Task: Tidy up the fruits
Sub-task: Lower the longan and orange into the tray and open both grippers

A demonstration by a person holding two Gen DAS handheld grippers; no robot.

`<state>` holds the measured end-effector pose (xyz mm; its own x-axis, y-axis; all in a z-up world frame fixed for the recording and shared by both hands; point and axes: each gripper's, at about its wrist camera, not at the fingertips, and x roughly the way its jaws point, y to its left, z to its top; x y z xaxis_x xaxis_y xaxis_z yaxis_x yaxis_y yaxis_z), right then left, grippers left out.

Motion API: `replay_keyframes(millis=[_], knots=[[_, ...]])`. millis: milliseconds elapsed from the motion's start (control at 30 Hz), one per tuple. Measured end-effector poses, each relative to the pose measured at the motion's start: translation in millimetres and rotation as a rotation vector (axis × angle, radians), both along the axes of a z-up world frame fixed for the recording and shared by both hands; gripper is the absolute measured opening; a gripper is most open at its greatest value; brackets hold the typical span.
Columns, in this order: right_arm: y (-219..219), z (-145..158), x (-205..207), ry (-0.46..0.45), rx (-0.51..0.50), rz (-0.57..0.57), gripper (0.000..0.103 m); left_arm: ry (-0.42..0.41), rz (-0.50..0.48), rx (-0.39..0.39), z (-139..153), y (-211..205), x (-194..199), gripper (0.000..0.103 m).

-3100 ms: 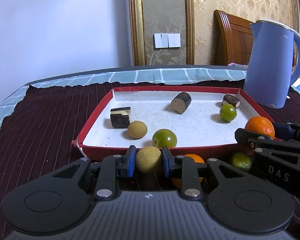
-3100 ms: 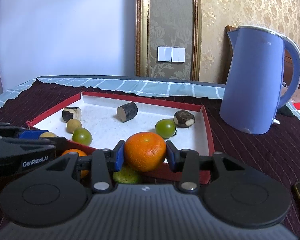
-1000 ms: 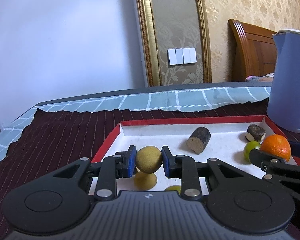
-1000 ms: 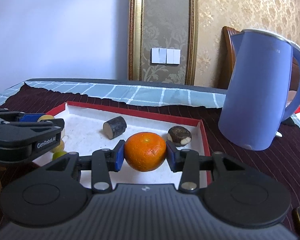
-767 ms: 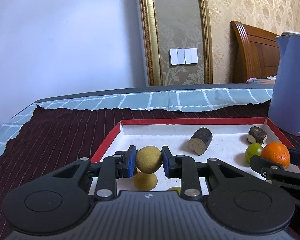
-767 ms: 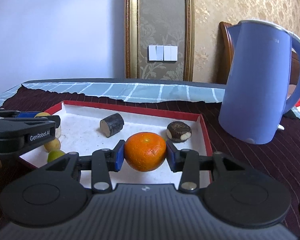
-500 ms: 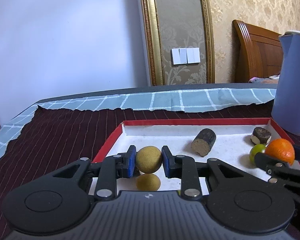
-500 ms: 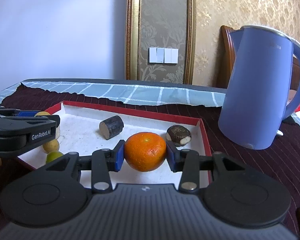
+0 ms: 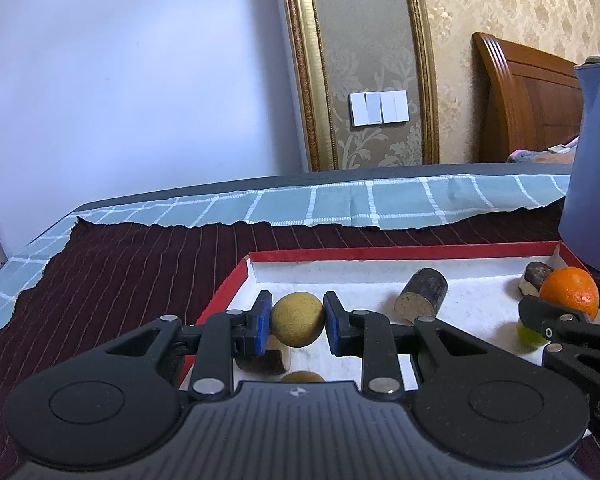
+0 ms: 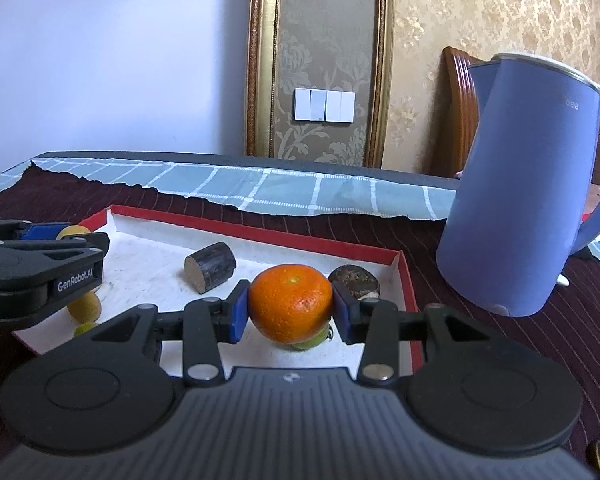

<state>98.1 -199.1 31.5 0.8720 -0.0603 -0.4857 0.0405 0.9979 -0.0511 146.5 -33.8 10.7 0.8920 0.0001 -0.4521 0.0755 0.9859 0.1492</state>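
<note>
The left gripper (image 9: 297, 323) is pinching a tan ball fruit (image 9: 297, 319) over the tray's (image 9: 400, 253) left edge. The right gripper (image 10: 290, 307) is squeezing an orange (image 10: 291, 307) over the tray's right side. A brown log piece (image 10: 210, 266) is lying farther back, and a blue kettle (image 10: 520, 188) is standing past the tray's right edge.

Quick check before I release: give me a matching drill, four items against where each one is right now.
Items:
1. orange
2. tan round fruit
3. dark log piece
4. blue kettle

Places:
A. lying in the red tray, free of both grippers
B. between the left gripper fingers
C. on the cloth, outside the tray
D. between the right gripper fingers

Pairs: 1-D, 2-B, 3-A, 4-C
</note>
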Motion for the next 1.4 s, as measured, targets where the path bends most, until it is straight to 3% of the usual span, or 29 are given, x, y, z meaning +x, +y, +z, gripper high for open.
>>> replay_keyframes(millis=[667,1400], knots=[[-2.4,5.5,36.7,-0.003,-0.005,-0.034,0.040,0.029,0.012,-0.013,1.4,-1.2,35.4,0.027],[-10.0,-8.2,46.3,-0.012,0.009,-0.093,0.040,-0.022,0.048,-0.012,-5.3,3.3,43.9,0.027]])
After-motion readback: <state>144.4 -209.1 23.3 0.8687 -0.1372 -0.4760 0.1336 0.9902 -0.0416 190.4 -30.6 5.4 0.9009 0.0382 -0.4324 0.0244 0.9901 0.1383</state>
